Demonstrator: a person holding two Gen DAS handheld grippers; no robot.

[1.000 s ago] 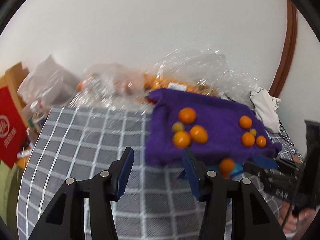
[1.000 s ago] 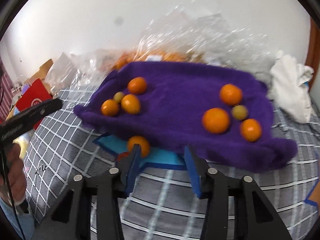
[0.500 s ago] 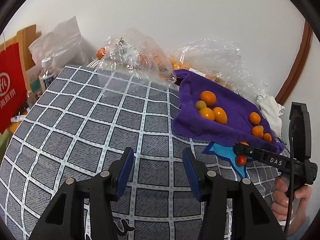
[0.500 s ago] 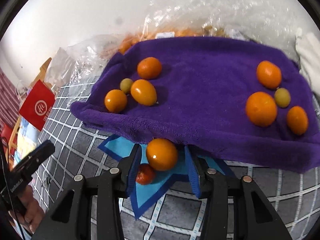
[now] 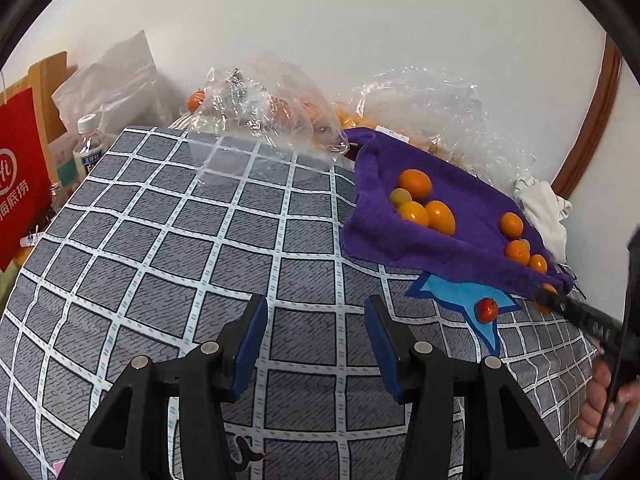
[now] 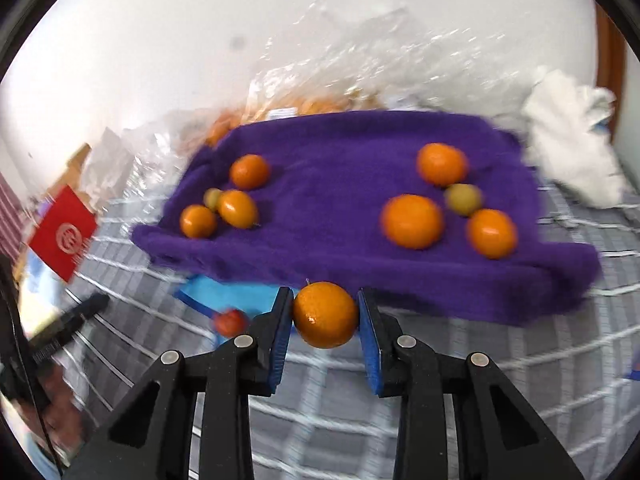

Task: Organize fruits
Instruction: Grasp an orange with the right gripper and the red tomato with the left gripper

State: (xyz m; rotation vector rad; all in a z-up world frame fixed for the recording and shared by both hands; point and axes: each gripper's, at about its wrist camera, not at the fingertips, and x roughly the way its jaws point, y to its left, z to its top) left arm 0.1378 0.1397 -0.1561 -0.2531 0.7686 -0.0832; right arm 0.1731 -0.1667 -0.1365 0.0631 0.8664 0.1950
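Note:
My right gripper (image 6: 325,316) is shut on an orange (image 6: 325,315) and holds it just in front of the purple towel (image 6: 352,184). The towel carries two groups of oranges and small green fruits: one at its left (image 6: 236,208), one at its right (image 6: 412,221). A small red fruit (image 6: 229,322) lies on a blue star-shaped mat (image 6: 236,294) that sticks out from under the towel. My left gripper (image 5: 316,340) is open and empty above the grey checked cloth (image 5: 180,240), left of the towel (image 5: 460,208). The right gripper also shows in the left wrist view (image 5: 548,294).
Clear plastic bags with more oranges (image 5: 264,108) lie behind the towel against the wall. A white cloth (image 6: 572,136) sits at the right. A red bag (image 5: 20,184), a water bottle (image 5: 88,144) and a cardboard box stand at the left edge.
My right gripper has closed on the orange that lay on the blue mat and lifted it. The right view is blurred by motion. My left gripper has barely moved and stays open.

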